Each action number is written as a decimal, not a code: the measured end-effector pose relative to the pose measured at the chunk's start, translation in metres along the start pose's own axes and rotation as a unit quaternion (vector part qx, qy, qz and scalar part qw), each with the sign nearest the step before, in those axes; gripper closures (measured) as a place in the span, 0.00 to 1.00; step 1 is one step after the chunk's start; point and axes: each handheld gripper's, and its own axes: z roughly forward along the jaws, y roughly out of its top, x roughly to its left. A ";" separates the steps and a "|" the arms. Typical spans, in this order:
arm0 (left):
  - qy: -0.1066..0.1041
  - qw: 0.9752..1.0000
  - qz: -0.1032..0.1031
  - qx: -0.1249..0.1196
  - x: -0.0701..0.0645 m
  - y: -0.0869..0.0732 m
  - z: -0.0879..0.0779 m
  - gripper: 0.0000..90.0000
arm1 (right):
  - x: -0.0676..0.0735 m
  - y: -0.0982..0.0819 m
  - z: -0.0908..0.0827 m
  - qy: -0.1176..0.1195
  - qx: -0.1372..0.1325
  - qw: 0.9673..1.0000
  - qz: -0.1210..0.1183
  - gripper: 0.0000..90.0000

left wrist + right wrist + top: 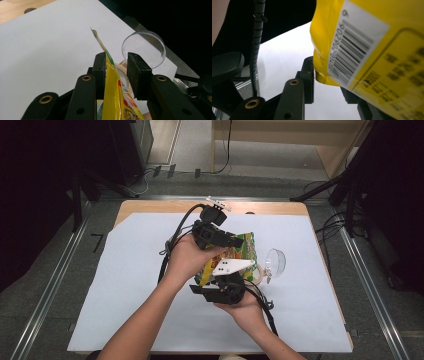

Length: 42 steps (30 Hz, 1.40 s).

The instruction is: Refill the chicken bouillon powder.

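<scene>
With the yellow foil snack bag (239, 251) mid-frame, the left gripper (115, 65) stood spread around its top edge, the right gripper (329, 82) seemingly pinching its bottom; a firmer left pinch would help tearing over the clear plastic bowl (275, 261).

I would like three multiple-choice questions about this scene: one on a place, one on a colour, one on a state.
1. Where does the clear round plastic dish lie?
A. on the white sheet
B. on the floor
C. inside the bag

2. What is the main colour of the plastic snack bag?
A. blue
B. yellow
C. black

3. How does the bag stand to the left hand-held gripper?
A. far from it
B. between its jaws
C. lying under it

Answers: 1 A, the high view shows the dish on the white sheet to the right of the bag; 2 B, both gripper views show yellow film; 3 B, the bag's edge rises between the two black jaws.
</scene>
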 end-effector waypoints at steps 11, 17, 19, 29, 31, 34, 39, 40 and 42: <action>-0.001 1.000 -0.003 0.001 0.002 -0.001 0.002 0.77 | -0.002 0.000 0.001 0.000 0.008 1.000 -0.004 0.77; 0.003 1.000 0.003 -0.002 -0.001 -0.001 -0.001 0.77 | -0.001 0.001 -0.001 -0.002 0.005 1.000 -0.008 0.77; -0.004 1.000 -0.006 0.003 0.003 0.000 -0.001 0.77 | -0.001 0.002 -0.001 0.002 0.006 1.000 -0.004 0.77; -0.004 1.000 -0.008 0.007 0.005 0.002 0.001 0.77 | -0.003 0.003 0.000 0.014 0.012 1.000 0.008 0.76; -0.001 1.000 -0.006 0.009 0.004 0.002 0.002 0.77 | -0.004 0.002 0.001 0.013 0.013 1.000 0.008 0.76; -0.001 1.000 -0.005 0.005 0.002 0.001 0.000 0.77 | -0.003 0.002 0.000 0.010 0.011 1.000 0.004 0.76; -0.003 1.000 -0.005 0.000 0.003 -0.004 0.000 0.77 | -0.001 0.000 0.003 0.003 0.014 1.000 -0.006 0.75; -0.004 1.000 -0.004 0.000 0.004 -0.006 -0.001 0.77 | -0.001 -0.001 0.004 0.000 0.014 1.000 -0.009 0.75; -0.006 1.000 -0.008 -0.005 0.004 -0.009 -0.002 0.77 | 0.000 -0.003 0.005 -0.002 0.014 1.000 -0.012 0.74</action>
